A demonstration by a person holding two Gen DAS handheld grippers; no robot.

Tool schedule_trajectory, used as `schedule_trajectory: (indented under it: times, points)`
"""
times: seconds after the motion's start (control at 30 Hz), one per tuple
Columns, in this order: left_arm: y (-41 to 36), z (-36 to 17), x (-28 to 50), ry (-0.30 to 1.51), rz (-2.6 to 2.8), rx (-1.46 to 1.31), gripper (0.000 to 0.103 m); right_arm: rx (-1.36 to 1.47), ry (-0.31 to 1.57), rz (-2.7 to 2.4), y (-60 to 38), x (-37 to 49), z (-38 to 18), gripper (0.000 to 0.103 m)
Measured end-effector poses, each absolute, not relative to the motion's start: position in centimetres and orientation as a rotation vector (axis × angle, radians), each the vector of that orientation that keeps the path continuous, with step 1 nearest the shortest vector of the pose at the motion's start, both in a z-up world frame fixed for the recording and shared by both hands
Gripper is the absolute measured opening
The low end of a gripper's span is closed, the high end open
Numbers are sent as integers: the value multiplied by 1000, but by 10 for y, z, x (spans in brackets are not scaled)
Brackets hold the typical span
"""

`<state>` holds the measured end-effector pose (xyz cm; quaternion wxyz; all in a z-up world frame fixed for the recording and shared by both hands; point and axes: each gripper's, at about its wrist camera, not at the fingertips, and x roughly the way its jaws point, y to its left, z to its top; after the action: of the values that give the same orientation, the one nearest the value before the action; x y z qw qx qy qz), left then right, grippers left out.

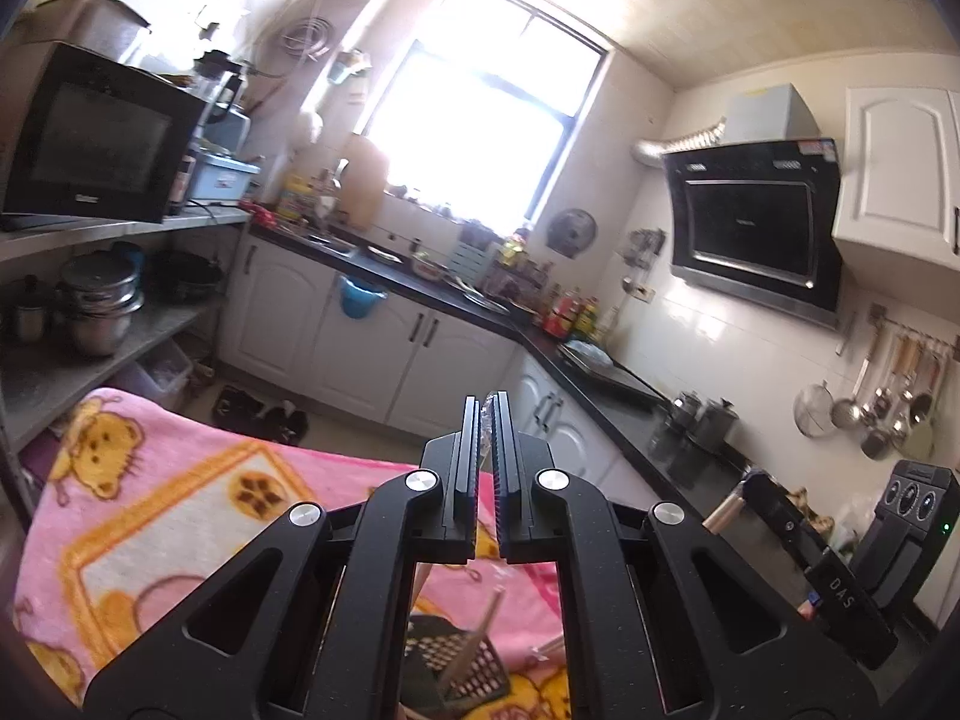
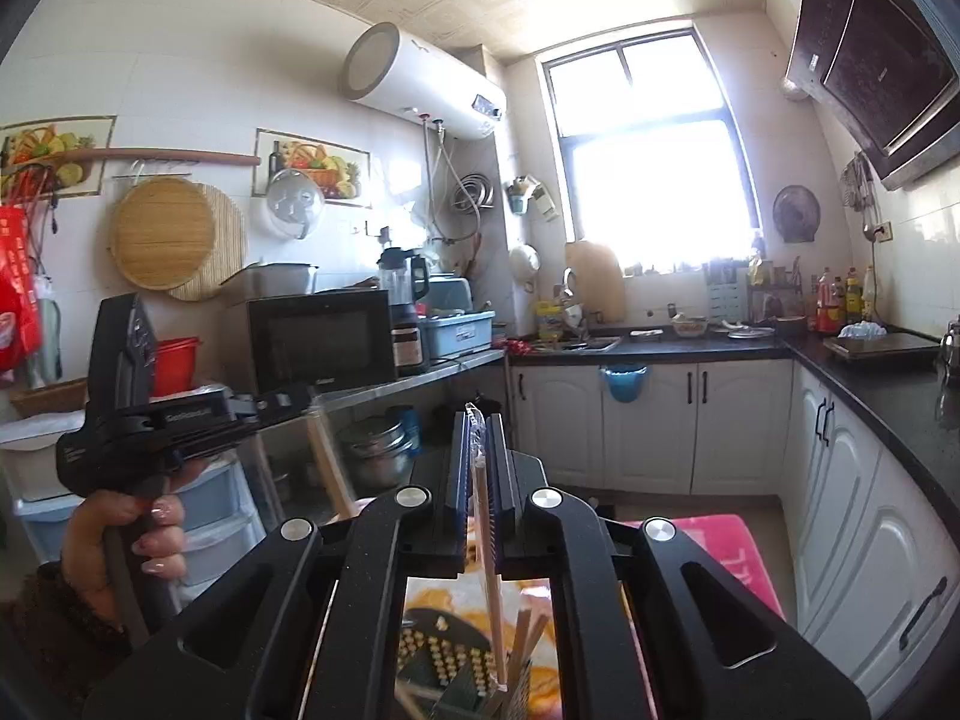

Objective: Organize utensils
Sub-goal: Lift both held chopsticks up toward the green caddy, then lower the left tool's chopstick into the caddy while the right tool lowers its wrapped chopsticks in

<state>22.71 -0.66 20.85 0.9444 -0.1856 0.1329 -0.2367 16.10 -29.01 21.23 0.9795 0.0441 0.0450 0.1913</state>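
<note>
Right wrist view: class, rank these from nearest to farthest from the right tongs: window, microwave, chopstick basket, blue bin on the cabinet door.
1. Chopstick basket, just below the right tongs.
2. Microwave, left shelf.
3. Blue bin, cabinet door ahead.
4. Window, far wall.

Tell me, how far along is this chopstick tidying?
Done: some chopsticks already stand in the black perforated holder on the pink blanket. In hand: the right gripper is shut on a plastic-wrapped chopstick whose lower end reaches down into the holder; the left gripper pinches something wrapped too, what exactly I cannot tell. Left: releasing both. Whether more utensils wait is out of view.
</note>
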Motion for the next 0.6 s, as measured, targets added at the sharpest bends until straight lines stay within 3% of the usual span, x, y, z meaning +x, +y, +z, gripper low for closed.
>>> schedule_trajectory:
  times: [0.6]
  points:
    - [22, 151, 257, 331, -415, -401, 2, 77, 210, 364, -259, 214, 165, 5]
